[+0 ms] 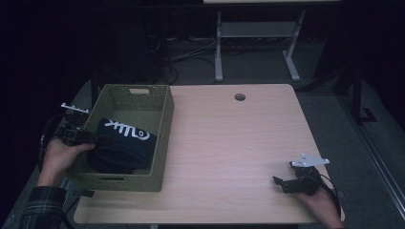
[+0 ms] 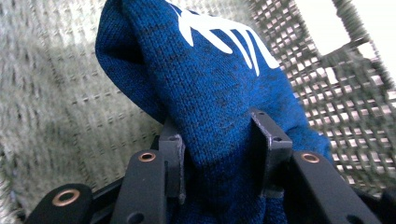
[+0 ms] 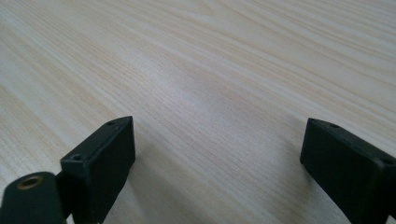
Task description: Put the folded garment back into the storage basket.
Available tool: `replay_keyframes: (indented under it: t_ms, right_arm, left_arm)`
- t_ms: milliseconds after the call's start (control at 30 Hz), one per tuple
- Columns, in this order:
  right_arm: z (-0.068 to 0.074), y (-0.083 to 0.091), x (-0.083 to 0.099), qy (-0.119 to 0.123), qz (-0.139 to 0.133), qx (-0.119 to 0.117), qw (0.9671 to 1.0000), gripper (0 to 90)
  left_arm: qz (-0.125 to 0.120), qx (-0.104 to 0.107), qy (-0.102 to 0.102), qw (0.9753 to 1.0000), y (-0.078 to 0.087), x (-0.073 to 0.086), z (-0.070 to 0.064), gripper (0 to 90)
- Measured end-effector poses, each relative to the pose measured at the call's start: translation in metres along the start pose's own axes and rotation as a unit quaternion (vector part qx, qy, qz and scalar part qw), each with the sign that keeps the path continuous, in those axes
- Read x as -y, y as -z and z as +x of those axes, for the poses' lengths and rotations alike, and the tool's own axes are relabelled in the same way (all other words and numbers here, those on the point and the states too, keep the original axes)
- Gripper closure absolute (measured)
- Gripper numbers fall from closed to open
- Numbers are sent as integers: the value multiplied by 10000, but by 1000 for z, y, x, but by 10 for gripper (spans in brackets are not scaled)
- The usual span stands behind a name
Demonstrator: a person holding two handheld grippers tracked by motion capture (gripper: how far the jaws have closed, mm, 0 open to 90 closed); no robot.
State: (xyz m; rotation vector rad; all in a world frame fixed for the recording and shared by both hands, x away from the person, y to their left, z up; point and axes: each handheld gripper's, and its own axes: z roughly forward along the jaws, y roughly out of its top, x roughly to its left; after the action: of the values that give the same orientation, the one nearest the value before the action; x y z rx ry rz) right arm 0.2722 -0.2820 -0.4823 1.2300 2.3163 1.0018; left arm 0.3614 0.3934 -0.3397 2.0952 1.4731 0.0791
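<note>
Gripping a fold of the blue knitted garment [image 2: 219, 93], the left gripper [image 2: 219, 154] is pinching the cloth between its two black jaws; in the left gripper view the fabric is bulging up between them and showing part of a white printed design. From above, the left gripper [image 1: 79, 136] is reaching over the left wall of the woven basket [image 1: 165, 124], and the garment [image 1: 122, 145] is lying bunched inside it, dark against the basket floor, with the white print facing up. The basket is sitting on the left part of the counter [image 1: 229, 143], its near edge close to the counter's front edge.

Over at the near right corner, the right gripper [image 1: 282, 183] is resting low on the counter in the person's hand, well apart from the basket. In the right gripper view its jaws are standing wide apart with nothing between them, and the right gripper [image 3: 217, 154] is pointing across bare pale wood [image 3: 224, 70].
</note>
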Motion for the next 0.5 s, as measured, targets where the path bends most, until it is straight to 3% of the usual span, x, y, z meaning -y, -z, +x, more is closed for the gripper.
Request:
replay_keyframes:
  t_ms: [200,500]
  right_arm:
    - [0,0,0,1,-2,-2,10000,97]
    - [0,0,0,4,-3,-1,10000,97]
  left_arm:
    - [123,-244,-3,9996,-8,3,6,575]
    - [373,-750,-94,9964,-15,5,9,455]
